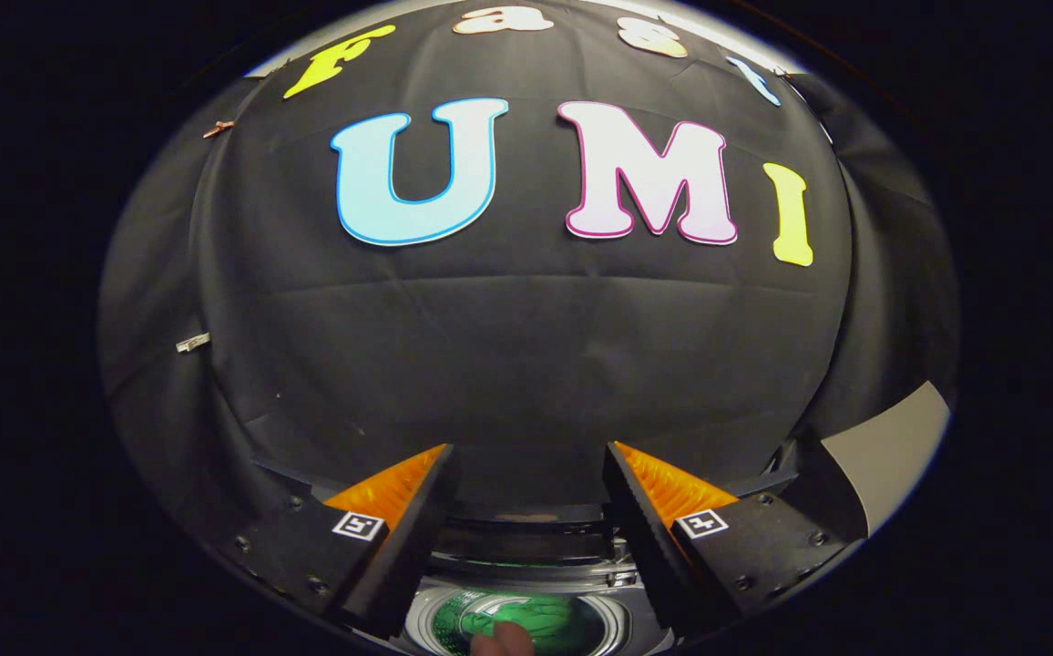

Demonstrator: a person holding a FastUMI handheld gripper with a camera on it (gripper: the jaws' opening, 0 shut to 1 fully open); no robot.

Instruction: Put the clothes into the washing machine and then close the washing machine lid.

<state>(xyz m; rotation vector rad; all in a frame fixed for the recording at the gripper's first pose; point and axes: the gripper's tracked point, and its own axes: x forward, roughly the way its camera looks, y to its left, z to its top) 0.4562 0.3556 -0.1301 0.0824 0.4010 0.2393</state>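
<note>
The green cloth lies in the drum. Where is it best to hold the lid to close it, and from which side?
Take the lid by its upper free edge, coming from above and the front. It seems to stand raised behind the drum, where the cloth lies, so that edge is nearest. The tool is open and holds nothing.

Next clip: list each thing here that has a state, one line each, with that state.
Gripper: open, fingers wide apart, nothing between them, aimed at the booth wall.
Washing machine: lid raised, drum opening exposed below the fingers.
Green clothes: lying inside the drum.
</note>
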